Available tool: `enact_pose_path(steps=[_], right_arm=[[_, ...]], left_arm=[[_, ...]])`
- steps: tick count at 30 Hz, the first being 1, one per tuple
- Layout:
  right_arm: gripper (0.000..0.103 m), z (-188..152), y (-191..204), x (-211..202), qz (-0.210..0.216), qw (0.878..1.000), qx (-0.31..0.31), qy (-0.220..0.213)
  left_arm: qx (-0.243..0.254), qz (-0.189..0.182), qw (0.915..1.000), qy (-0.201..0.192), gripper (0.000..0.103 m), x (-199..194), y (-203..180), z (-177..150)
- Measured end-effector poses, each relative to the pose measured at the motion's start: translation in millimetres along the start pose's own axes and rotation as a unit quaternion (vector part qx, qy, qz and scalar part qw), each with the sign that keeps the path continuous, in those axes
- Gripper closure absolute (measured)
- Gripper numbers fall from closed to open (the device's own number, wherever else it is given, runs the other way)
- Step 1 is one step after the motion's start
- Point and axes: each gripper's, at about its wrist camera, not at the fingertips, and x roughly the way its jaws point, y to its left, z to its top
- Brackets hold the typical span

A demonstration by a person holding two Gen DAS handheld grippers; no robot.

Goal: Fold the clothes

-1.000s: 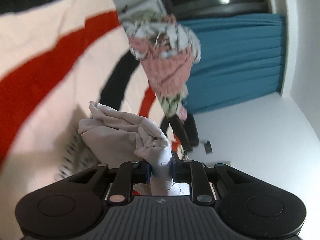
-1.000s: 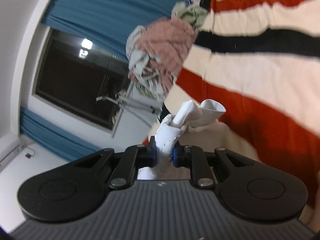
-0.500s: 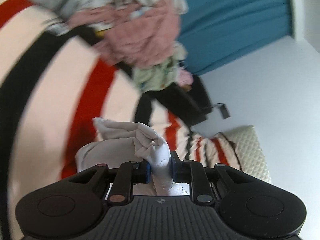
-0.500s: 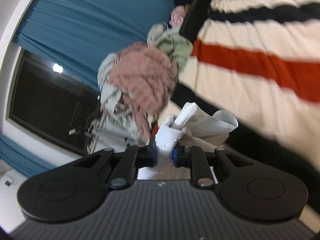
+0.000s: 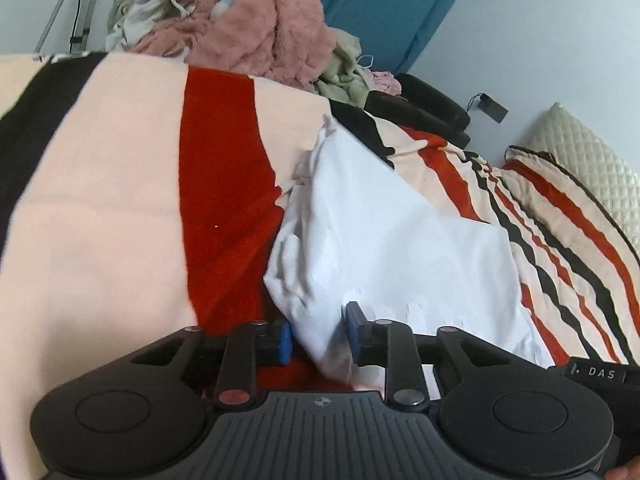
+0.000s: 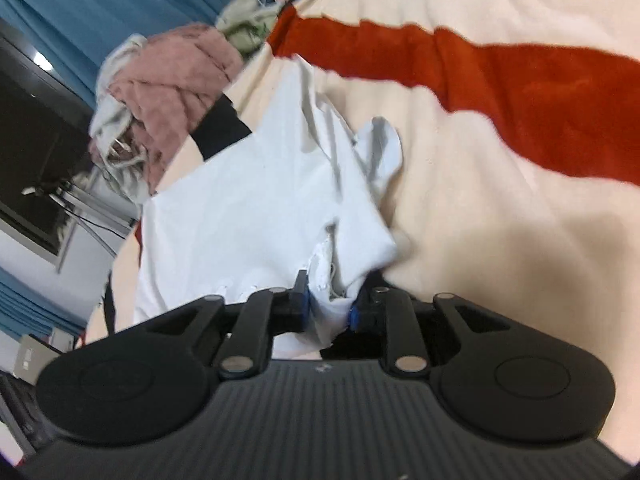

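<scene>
A white garment (image 5: 400,248) lies spread flat on a bed covered by a cream, red and black striped blanket (image 5: 120,200). My left gripper (image 5: 318,334) is low over the garment's near edge. Its jaws are opening, and a fold of the cloth sits loosely between them, with a gap beside the left pad. In the right wrist view the same white garment (image 6: 248,208) runs away from me, one corner curled up. My right gripper (image 6: 328,308) is at the other near corner. Its jaws are opening too, with a small bunch of cloth slack between them.
A heap of unfolded clothes (image 5: 260,28), mostly pink and pale green, sits at the blanket's far edge, also in the right wrist view (image 6: 168,80). A quilted cream pillow (image 5: 592,160) lies at the right, a black object (image 5: 420,100) by the wall, and a blue curtain (image 5: 380,0) behind.
Both grippers came down to the bed with the bunched white garment, which now lies spread on the blanket. Both pairs of jaws stand wider around the cloth than before.
</scene>
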Motion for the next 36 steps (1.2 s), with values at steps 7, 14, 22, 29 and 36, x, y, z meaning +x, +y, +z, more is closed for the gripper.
enact_pose_path(steps=[7, 14, 22, 29, 36], right_arm=[[0.077, 5, 38, -58, -0.033, 0.999, -0.037, 0.007], [0.076, 0, 88, -153, 0.008, 0.994, -0.107, -0.038], [0.01, -38, 129, -254, 0.026, 0.972, -0.214, -0.091], [0.01, -96, 134, -299, 0.033, 0.95, -0.28, -0.132], [0.01, -147, 125, -310, 0.049, 0.931, -0.315, -0.179]], left_arm=[[0.067, 0.031, 0.9973, -0.001, 0.029, -72, -46, 19], [0.109, 0.021, 0.9919, -0.061, 0.008, -178, -101, 35], [0.159, 0.026, 0.9791, -0.124, 0.0, -305, -142, 1], [0.176, 0.03, 0.971, -0.159, 0.0, -375, -130, -53], [0.195, 0.066, 0.9567, -0.205, 0.001, -401, -110, -102]])
